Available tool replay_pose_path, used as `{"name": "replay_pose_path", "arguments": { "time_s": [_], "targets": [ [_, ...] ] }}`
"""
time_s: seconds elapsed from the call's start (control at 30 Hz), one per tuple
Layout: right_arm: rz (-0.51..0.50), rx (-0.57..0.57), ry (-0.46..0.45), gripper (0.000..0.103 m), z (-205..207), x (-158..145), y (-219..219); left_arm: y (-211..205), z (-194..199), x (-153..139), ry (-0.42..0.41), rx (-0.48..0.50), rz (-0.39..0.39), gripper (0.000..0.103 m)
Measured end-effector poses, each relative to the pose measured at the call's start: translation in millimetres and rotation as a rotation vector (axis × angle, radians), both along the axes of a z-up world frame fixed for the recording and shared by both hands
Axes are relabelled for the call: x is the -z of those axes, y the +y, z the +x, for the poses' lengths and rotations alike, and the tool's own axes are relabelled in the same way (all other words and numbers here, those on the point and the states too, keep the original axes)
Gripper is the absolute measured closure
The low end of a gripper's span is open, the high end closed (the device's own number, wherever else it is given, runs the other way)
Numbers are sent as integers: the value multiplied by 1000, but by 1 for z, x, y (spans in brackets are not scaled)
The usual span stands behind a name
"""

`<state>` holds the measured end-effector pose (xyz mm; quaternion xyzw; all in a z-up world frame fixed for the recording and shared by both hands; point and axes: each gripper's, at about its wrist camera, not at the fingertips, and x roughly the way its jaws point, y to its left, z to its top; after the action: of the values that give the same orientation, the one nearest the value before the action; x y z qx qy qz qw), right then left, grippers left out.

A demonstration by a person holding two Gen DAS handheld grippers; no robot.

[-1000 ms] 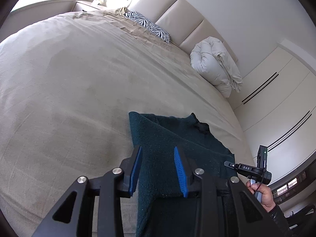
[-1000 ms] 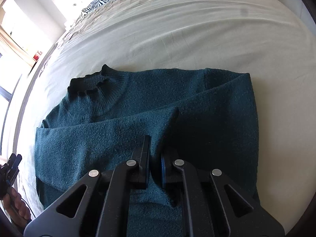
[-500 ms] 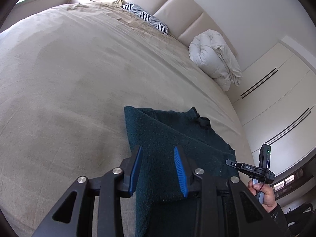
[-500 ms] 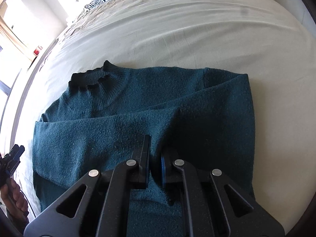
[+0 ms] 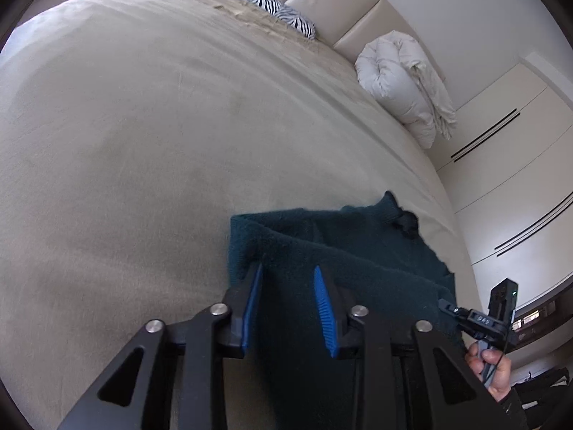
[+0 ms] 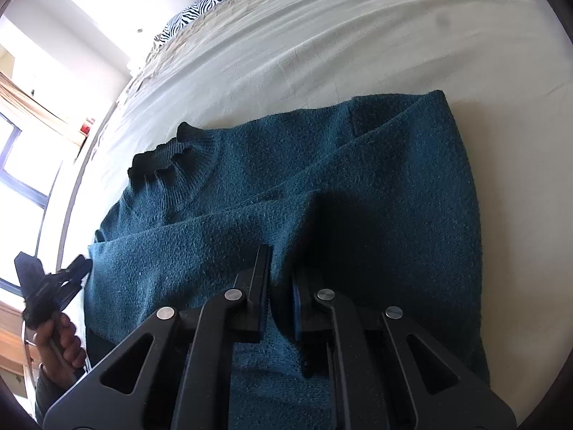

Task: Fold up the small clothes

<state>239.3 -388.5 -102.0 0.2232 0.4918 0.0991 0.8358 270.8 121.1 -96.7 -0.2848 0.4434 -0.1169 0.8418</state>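
Note:
A dark teal knit sweater [image 6: 322,186] lies flat on the bed, collar [image 6: 168,165] to the left, one sleeve folded across its body. My right gripper [image 6: 281,268] is shut on a fold of the sweater near the sleeve end. In the left wrist view the sweater [image 5: 322,251] lies ahead. My left gripper [image 5: 286,283] is open with blue pads over the sweater's near edge, holding nothing. The other hand-held gripper [image 5: 480,319] shows at the right of that view.
The beige bed sheet [image 5: 143,143] spreads wide to the left and far side. A zebra pillow [image 5: 272,3] and a rolled white duvet [image 5: 404,79] lie by the headboard. White wardrobes [image 5: 519,179] stand to the right. Windows [image 6: 21,165] are at the left.
My left gripper has moved forward, its fingers now over the sweater's edge. My right gripper stays shut on the fold, its view now lower and closer to the sweater.

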Motion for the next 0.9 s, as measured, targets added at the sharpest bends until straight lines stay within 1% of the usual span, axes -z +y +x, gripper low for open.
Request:
{"name": "replay_pose_path", "arguments": {
  "time_s": [0.07,0.17,0.23,0.33,0.37,0.4,0.43,0.47,0.5,0.53,0.57,0.63,0.73,0.77,0.83,0.87,0.9],
  "targets": [
    [58,8,-9,92,-3,2,-8,-1,-7,1,-27,2,13,78],
    [135,31,-15,92,-12,6,-20,-3,-18,-1,-31,6,11,78],
    [158,46,-24,91,-22,6,-25,-9,-28,-4,-35,25,33,77],
    [157,52,-49,88,-46,2,-30,-20,-49,-10,-48,58,81,68],
    [152,56,-52,88,-55,0,-33,-22,-57,-11,-49,62,93,64],
    [154,68,-53,86,-66,-2,-36,-25,-65,-13,-47,64,118,55],
    [162,78,-57,81,-74,-4,-39,-28,-74,-14,-37,73,135,52],
    [181,94,-73,71,-89,-7,-45,-31,-81,-14,-34,85,133,51],
    [193,110,-86,64,-100,-10,-50,-34,-94,-14,-34,91,137,51],
    [199,146,-104,47,-118,-15,-58,-36,-102,-16,-38,92,146,51],
    [197,179,-120,37,-131,-18,-64,-37,-111,-18,-36,95,155,50],
    [198,239,-146,36,-158,-24,-80,-37,-127,-23,-27,88,147,50],
    [209,290,-142,36,-188,-30,-98,-34,-154,-32,-27,64,119,45],
    [199,306,-144,36,-200,-33,-103,-32,-167,-35,-29,55,114,43],
    [177,320,-152,36,-222,-37,-110,-30,-187,-38,-27,47,111,35],
    [168,323,-150,36,-230,-38,-112,-29,-200,-38,-18,39,112,33],
    [157,321,-146,36,-240,-38,-114,-30,-206,-39,-11,36,113,32]
  ]
}}
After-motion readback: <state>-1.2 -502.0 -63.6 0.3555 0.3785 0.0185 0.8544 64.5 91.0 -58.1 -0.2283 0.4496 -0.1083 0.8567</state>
